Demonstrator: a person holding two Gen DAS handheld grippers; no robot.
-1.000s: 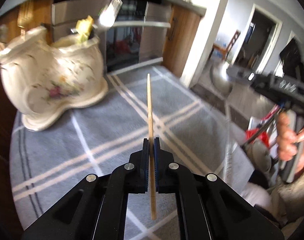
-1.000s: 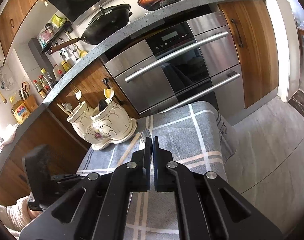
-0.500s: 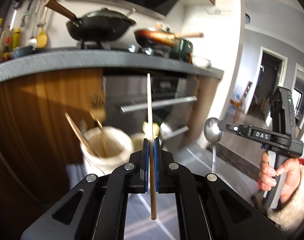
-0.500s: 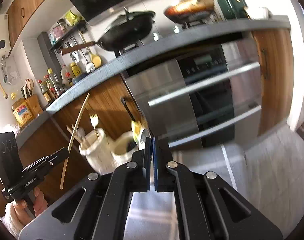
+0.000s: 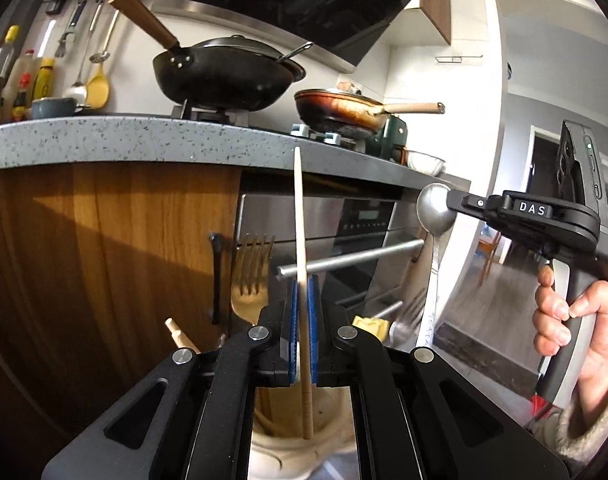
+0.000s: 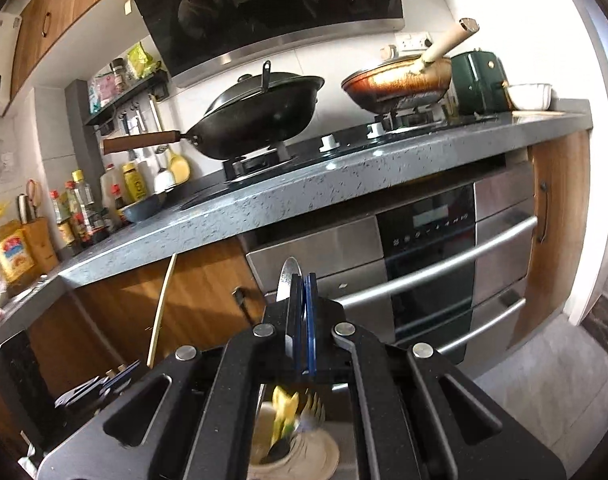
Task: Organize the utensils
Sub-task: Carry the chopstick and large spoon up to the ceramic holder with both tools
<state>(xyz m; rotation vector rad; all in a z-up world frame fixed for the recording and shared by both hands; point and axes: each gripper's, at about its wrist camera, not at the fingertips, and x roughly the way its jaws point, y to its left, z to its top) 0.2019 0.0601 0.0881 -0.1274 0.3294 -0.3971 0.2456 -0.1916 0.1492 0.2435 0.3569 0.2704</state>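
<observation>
The left tongs (image 5: 301,336), at lower centre of the left wrist view, are clamped on a wooden chopstick (image 5: 300,240) that stands nearly upright, its lower end hanging over the mouth of the cream utensil holder (image 5: 299,440). The right tongs (image 6: 301,320) pinch a metal spoon (image 6: 285,284) by the bowl (handle dangling), above the holder's other compartment (image 6: 304,456), where a fork (image 6: 314,406) already stands. The risk, as I judge it: either piece could strike the rim or snag on the crowded utensils and tip out when released.
</observation>
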